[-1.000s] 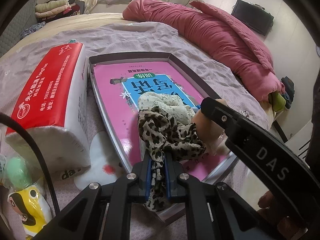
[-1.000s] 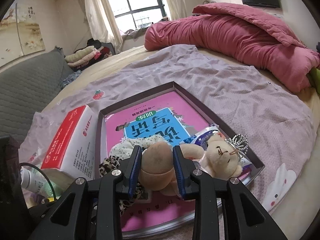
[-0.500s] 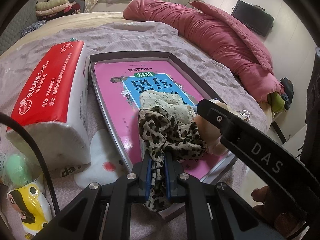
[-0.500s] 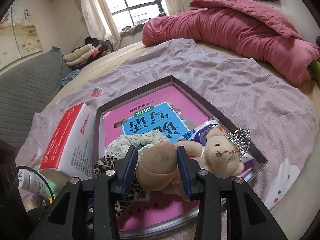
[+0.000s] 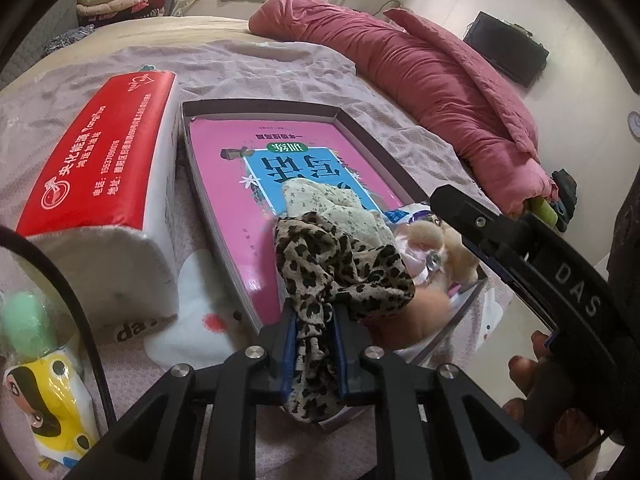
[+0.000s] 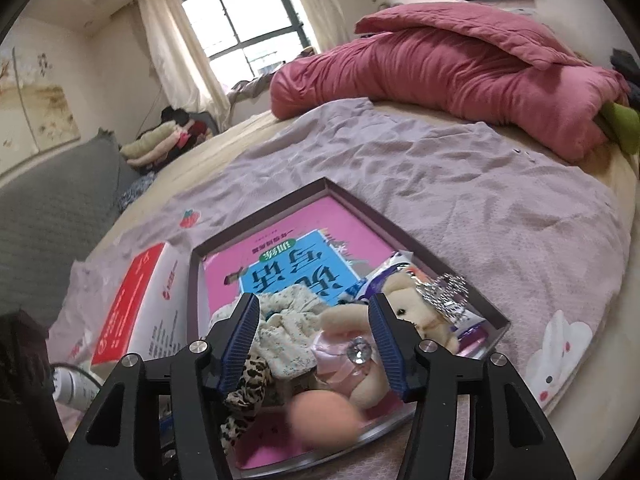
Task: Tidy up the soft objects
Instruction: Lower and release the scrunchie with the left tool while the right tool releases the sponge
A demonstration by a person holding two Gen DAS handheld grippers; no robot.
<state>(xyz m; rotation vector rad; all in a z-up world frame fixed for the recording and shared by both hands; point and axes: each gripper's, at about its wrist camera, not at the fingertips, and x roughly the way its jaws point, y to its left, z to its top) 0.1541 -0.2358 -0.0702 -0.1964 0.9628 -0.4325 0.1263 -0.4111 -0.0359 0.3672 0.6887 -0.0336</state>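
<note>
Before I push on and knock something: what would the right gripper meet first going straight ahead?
Probably the teddy bear lying between the opening jaws of the right gripper, then the cream cloth; depth is unclear.

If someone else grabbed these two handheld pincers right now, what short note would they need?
Left gripper: jaws opening, the leopard-print fabric scrunchie is between its pads.
Right gripper: jaws opening, wide apart; the beige teddy bear in a pink dress lies between them, not gripped.
Both lie in the shallow dark-rimmed tray on the pink book, beside a cream floral scrunchie.
Done: bear, both scrunchies in tray.
Left: free the leopard scrunchie, pull both grippers back. The red-and-white tissue pack sits outside the tray.
</note>
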